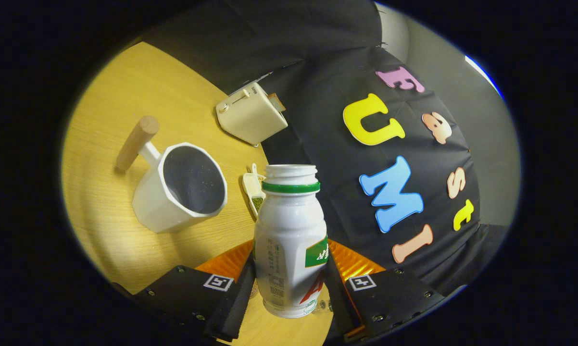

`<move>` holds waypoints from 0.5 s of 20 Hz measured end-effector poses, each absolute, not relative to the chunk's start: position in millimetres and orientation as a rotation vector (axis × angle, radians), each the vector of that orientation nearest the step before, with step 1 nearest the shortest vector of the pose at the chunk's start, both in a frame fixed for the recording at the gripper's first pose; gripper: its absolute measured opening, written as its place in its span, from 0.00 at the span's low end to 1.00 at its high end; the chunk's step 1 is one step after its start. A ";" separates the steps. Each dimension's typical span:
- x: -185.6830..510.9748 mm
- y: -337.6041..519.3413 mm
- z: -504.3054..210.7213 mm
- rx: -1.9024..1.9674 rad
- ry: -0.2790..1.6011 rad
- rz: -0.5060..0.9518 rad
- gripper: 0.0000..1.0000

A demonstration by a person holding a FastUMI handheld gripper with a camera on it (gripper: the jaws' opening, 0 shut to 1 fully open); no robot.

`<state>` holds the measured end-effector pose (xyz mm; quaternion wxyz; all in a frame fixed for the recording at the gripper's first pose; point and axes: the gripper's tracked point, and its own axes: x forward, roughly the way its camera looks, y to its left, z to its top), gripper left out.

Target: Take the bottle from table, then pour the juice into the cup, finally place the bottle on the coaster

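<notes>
The white bottle [290, 240] stands between the two jaws of the gripper [289, 288], which close on its lower body from either side, so it is held low down with the open, capless neck and green collar left clear for pouring. It appears lifted off the table [125, 96] and leaning a little toward the cup [181, 187], though whether its base is fully clear of the wood is hard to judge. The cup sits on the table ahead and to the left of the jaws, its mouth tipped toward the camera and its wooden handle pointing away, which leaves the rim open to a pour from this side. An orange ribbed coaster [356, 262] lies just behind the bottle, mostly covered by bottle and fingers, so its outline is cut off. A small scoop [254, 190] lies beside the bottle's neck, partly masked, and a cream toaster [250, 113] stands farther back. Whether the cup holds any juice cannot be told; its inside reads dark.
</notes>
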<state>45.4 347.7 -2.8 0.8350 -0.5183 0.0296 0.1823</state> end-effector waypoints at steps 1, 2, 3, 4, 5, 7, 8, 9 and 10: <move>45.2 348.1 -3.2 -1.061 0.069 0.393 0.72; 46.7 347.5 -3.2 -1.028 0.074 0.399 0.72; 47.1 346.5 -4.5 -1.000 0.081 0.407 0.72; 48.2 345.2 -6.4 -0.972 0.087 0.411 0.72; 49.7 344.4 -7.6 -0.944 0.094 0.415 0.72; 51.3 340.0 -9.8 -0.886 0.107 0.419 0.72; 52.3 337.1 -9.9 -0.854 0.112 0.416 0.72; 53.0 335.6 -9.1 -0.819 0.111 0.416 0.72; 53.6 334.7 -8.1 -0.781 0.109 0.418 0.72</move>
